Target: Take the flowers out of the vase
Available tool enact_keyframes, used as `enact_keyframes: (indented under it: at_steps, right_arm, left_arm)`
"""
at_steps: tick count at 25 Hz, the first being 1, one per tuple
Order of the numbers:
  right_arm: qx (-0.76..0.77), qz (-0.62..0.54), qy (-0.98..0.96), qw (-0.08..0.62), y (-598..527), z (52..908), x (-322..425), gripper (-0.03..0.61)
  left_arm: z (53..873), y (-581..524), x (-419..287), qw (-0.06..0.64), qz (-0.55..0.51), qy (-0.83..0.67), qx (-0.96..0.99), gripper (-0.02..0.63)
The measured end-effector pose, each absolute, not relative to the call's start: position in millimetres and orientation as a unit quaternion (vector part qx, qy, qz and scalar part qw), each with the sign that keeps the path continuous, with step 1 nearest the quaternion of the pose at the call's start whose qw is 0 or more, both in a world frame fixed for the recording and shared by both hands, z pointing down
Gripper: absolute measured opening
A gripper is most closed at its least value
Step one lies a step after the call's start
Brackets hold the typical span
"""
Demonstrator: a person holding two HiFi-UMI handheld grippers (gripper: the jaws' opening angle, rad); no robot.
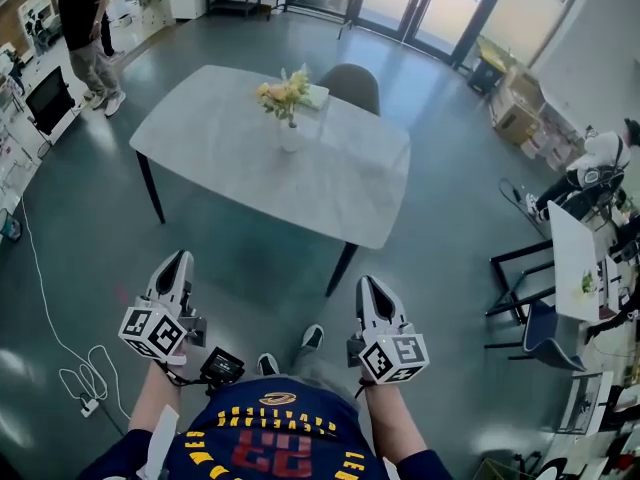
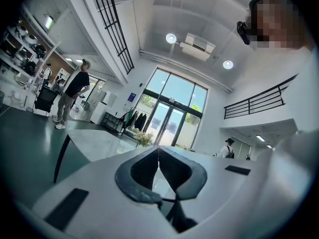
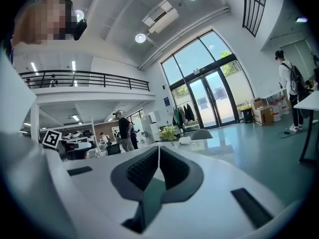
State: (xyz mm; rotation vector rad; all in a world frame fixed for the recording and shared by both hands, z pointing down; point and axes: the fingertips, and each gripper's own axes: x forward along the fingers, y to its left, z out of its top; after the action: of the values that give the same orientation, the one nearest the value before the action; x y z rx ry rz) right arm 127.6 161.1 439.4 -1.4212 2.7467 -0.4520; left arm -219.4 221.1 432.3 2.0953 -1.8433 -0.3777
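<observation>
- At the near edge of the head view, well short of the table (image 1: 330,193), I held the left gripper (image 1: 179,260) with its jaws pressed together tip to tip and nothing between them.
- Beside it, the right gripper (image 1: 367,282) was likewise closed and empty; its own view showed the pads meeting along one line.
- Both grippers pointed roughly level toward the table, with bare floor between them and it.
- The step in hand, as I judged it, was the approach; neither gripper had reached the task's things.
- To do this step well, I would come up to the near long edge, part one gripper's jaws before reaching in, and close on the stems just above the rim. The other gripper would steady the vase (image 1: 290,136) so that it neither tipped nor rose with the bunch. The draw should then go straight up.
- The flowers (image 1: 285,93) were a small bunch of pale yellow and cream blooms with green leaves, standing upright in the vase.
- The vase was small and pale and stood toward the far side of the table, near a grey chair (image 1: 352,86).
- From this far off I could not tell the number of stems or how tightly they sat.
</observation>
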Motion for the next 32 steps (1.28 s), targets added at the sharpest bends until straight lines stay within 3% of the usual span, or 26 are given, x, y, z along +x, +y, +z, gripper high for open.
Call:
enact_keyframes:
  at_steps: [16, 32]
  right_arm:
    - [-0.393, -0.166, 0.904, 0.019, -26.7, 458.7, 68.9, 0.015]
    - [-0.341, -0.178, 0.923, 0.03, -218.4, 449.5, 68.9, 0.015]
  left_arm:
    - [410.8, 93.5, -283.5, 0.125, -0.133, -0.715, 0.675, 0.003]
    - [401.1, -72.4, -243.8, 0.107, -0.086, -0.74, 0.658, 0.005]
